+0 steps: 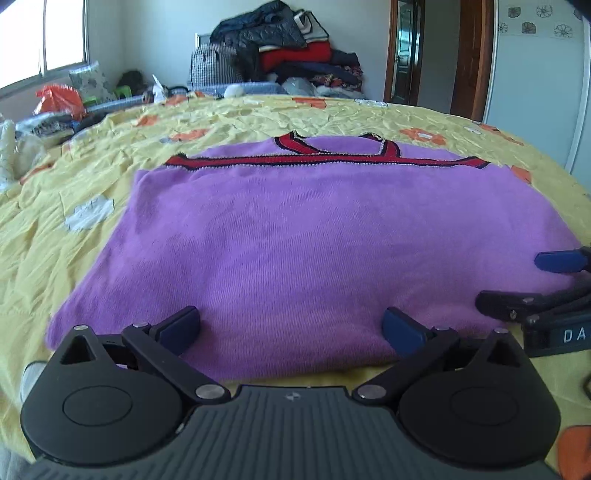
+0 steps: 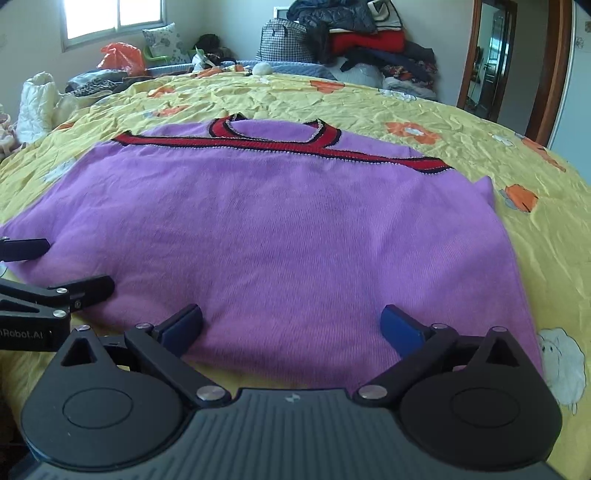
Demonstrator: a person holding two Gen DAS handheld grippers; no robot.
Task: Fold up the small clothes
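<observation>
1. Left gripper (image 1: 291, 328): jaws spread wide, empty, at the near hem.
2. Right gripper (image 2: 291, 326): likewise wide, empty, alongside.
3. Purple sweater (image 1: 295, 236): flat on the yellow bedspread (image 1: 92, 155), red collar farthest.
4. Clothes pile (image 1: 291, 48): beyond the bed.

Soft window (image 2: 114, 16) daylight, fisheye-warped edges

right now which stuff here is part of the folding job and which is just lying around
Part of the job:
purple sweater
left gripper, open
right gripper, open
yellow floral bedspread, the work surface

Just lying about:
pile of clothes
orange plastic bag
houndstooth bag
</observation>
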